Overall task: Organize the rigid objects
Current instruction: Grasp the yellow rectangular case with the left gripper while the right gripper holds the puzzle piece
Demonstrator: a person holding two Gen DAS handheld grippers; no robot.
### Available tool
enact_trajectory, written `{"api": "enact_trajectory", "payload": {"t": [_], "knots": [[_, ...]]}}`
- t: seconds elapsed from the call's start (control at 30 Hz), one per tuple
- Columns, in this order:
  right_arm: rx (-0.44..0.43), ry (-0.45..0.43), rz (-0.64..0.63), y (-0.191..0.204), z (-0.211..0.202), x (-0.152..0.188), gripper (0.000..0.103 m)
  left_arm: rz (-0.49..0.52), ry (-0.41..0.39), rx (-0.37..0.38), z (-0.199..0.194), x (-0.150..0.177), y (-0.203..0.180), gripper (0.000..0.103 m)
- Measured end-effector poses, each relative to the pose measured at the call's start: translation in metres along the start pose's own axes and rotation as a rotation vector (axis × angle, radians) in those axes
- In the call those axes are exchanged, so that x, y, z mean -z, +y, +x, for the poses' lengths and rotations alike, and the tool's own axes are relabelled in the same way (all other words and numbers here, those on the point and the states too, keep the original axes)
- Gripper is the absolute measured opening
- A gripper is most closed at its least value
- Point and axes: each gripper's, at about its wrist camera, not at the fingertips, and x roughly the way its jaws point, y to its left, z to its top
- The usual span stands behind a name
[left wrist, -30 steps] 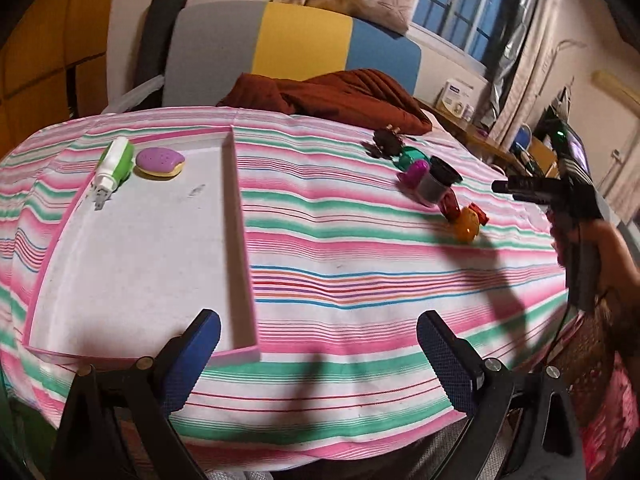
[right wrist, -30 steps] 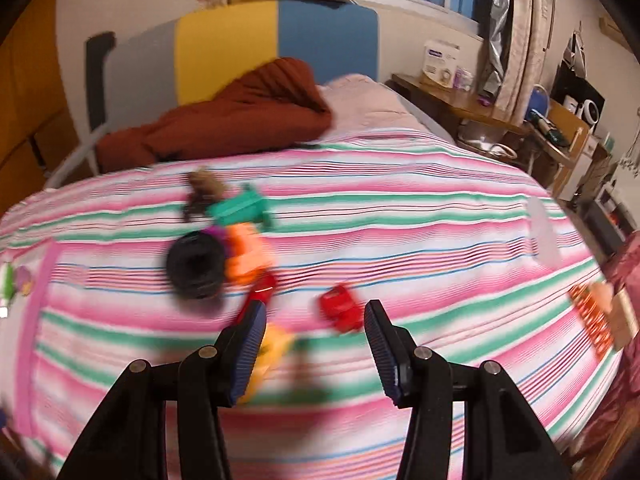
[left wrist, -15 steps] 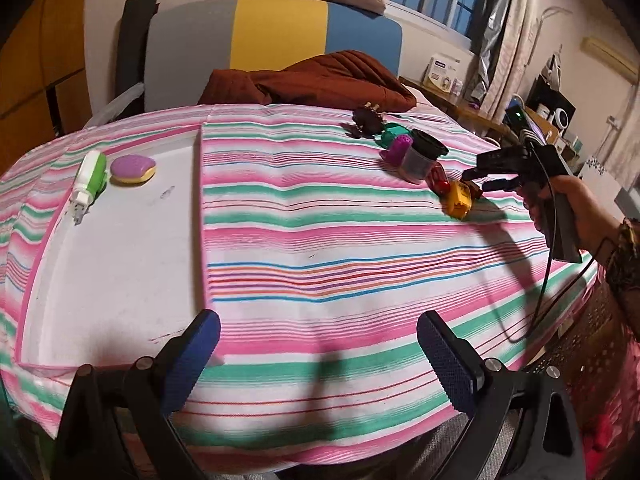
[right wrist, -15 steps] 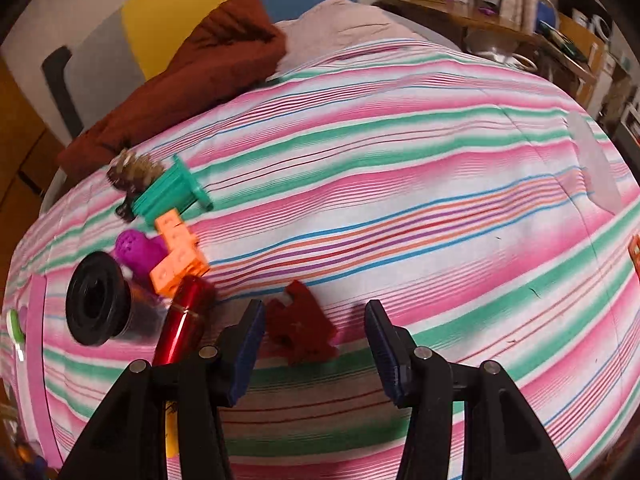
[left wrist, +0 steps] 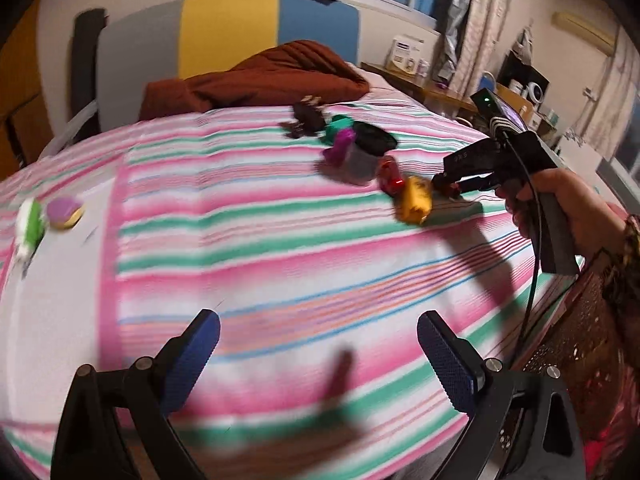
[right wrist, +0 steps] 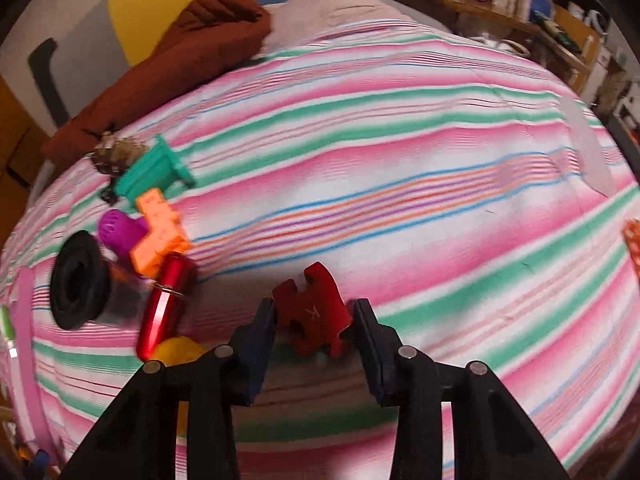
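The right gripper (right wrist: 314, 322) has its two fingers against both sides of a flat red puzzle-shaped piece (right wrist: 314, 312), which lies on the striped cloth (right wrist: 400, 200); its near edge is hidden in shadow between the fingers. To the left of them lie a shiny red cylinder (right wrist: 162, 304), partly covering a yellow object (right wrist: 180, 350). The left gripper (left wrist: 318, 344) hangs wide apart above blurred cloth, holding nothing.

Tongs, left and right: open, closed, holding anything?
Left tongs: open, nothing between the pads, above the striped cloth.
Right tongs: pads on both sides of the red puzzle piece; a firm grip cannot be told.
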Motion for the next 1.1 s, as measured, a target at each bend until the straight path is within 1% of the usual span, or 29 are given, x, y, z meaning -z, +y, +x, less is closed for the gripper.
{"api": "enact_trajectory", "payload": {"t": [0.03,0.1,0.17,0.23,0.33,0.4,0.47,0.5,0.53,0.6,0.67,0.73,0.77,0.87,0.97,1.03,1.1], "knots": [[0.044,0.0,0.011,-0.005,-0.002,0.002,0.039,0.024,-0.003,0.009,0.007,-0.007,-0.01,0.1],[0.079,0.001,0.044,-0.016,-0.004,0.003,0.039,0.062,-0.014,0.019,0.019,-0.02,-0.026,0.1],[0.067,0.004,0.09,-0.026,-0.004,0.0,0.039,0.097,-0.02,0.026,0.034,-0.033,-0.041,0.1],[0.055,0.006,0.112,-0.027,-0.001,-0.002,0.039,0.14,-0.028,0.017,0.051,-0.048,-0.058,0.1],[0.065,0.008,0.099,-0.025,-0.002,-0.001,0.039,0.203,-0.02,-0.007,0.081,-0.068,-0.08,0.1],[0.071,0.011,0.092,-0.025,-0.003,0.001,0.039,0.235,-0.016,-0.011,0.095,-0.076,-0.09,0.1],[0.065,0.012,0.097,-0.028,-0.005,0.003,0.039,0.254,0.007,-0.014,0.109,-0.08,-0.095,0.099],[0.06,0.014,0.102,-0.027,-0.002,-0.002,0.039,0.255,0.018,-0.017,0.116,-0.082,-0.097,0.095],[0.057,0.014,0.106,-0.029,-0.002,-0.004,0.039,0.251,0.032,-0.019,0.123,-0.083,-0.098,0.093],[0.05,0.016,0.114,-0.031,0.003,-0.009,0.039,0.224,0.054,0.005,0.134,-0.085,-0.097,0.083],[0.052,0.016,0.111,-0.031,0.004,-0.01,0.039,0.201,0.065,0.025,0.142,-0.086,-0.096,0.077],[0.056,0.016,0.108,-0.031,0.003,-0.009,0.039,0.185,0.075,0.028,0.148,-0.087,-0.096,0.07],[0.057,0.017,0.107,-0.032,0.003,-0.009,0.039,0.181,0.074,0.03,0.149,-0.088,-0.097,0.066],[0.052,0.017,0.112,-0.034,0.002,-0.009,0.039,0.18,0.072,0.064,0.149,-0.089,-0.098,0.047],[0.054,0.016,0.109,-0.035,0.002,-0.008,0.039,0.187,0.066,0.07,0.147,-0.086,-0.097,0.039],[0.052,0.015,0.111,-0.036,0.002,-0.008,0.039,0.205,0.063,0.085,0.142,-0.081,-0.096,0.039],[0.05,0.013,0.111,-0.037,0.001,-0.008,0.039,0.203,0.057,0.086,0.139,-0.078,-0.093,0.031]]}}
